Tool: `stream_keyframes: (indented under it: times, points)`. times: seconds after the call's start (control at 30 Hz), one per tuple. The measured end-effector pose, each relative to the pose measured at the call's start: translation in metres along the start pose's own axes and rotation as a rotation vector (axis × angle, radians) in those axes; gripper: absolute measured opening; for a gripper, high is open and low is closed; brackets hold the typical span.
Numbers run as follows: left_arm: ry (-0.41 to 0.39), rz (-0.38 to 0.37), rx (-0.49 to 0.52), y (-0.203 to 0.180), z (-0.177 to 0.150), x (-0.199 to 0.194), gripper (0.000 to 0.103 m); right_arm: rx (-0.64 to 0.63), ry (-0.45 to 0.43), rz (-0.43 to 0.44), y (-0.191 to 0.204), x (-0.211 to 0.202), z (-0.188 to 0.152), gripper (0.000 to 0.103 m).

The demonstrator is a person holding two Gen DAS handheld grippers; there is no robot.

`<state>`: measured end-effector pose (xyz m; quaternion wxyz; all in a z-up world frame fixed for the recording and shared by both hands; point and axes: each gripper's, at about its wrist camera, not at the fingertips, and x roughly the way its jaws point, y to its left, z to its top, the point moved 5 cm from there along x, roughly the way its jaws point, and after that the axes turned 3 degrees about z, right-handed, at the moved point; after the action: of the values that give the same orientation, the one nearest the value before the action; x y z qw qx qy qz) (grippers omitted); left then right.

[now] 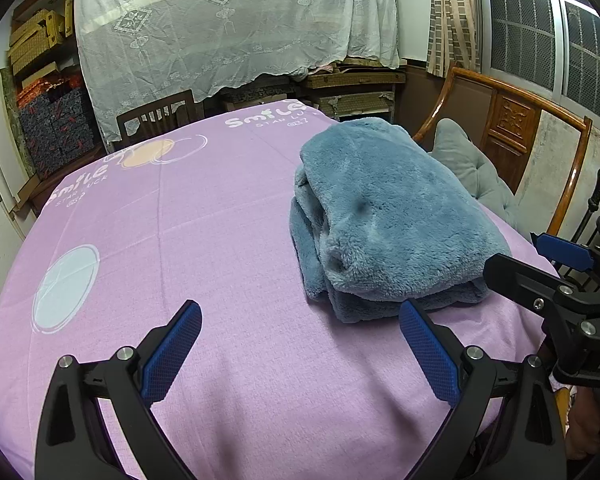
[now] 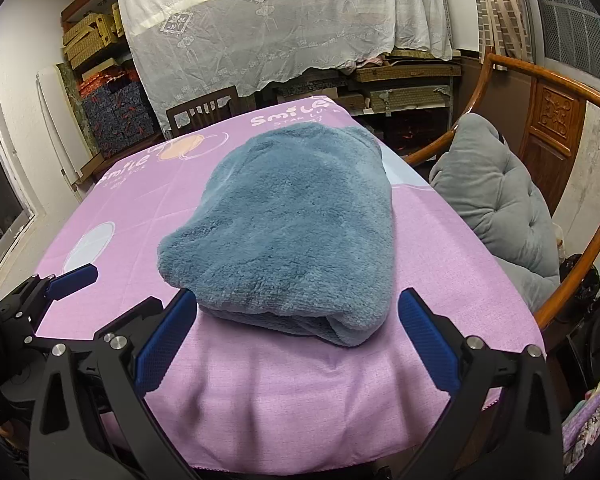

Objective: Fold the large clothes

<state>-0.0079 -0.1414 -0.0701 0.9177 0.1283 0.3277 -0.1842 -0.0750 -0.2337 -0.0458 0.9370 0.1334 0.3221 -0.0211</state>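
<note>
A fluffy blue-grey garment (image 1: pixel 388 220) lies folded into a thick bundle on the purple tablecloth (image 1: pixel 204 240), toward the table's right side. My left gripper (image 1: pixel 300 320) is open above bare cloth, just left of and in front of the bundle, holding nothing. The right wrist view has the same bundle (image 2: pixel 296 224) straight ahead, its folded edge close to my right gripper (image 2: pixel 296 312), which is open with nothing between its blue pads. My right gripper (image 1: pixel 540 268) also juts in at the right edge of the left wrist view.
A wooden chair (image 2: pixel 548 128) with a grey cushion (image 2: pixel 500 200) stands against the table's right side. A dark chair back (image 1: pixel 156 114) rises past the far edge. Shelves with boxes under a white lace cover (image 1: pixel 228 20) fill the back wall. The table's near edge (image 2: pixel 300 460) lies close below.
</note>
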Motion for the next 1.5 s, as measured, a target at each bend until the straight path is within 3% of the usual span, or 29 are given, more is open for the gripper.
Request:
stream_keyframes:
  times: [1.5]
  points:
    - [0.005,0.0,-0.001,0.0,0.001,0.001,0.099,0.001,0.001,-0.003,-0.01,0.004,-0.001,0.098]
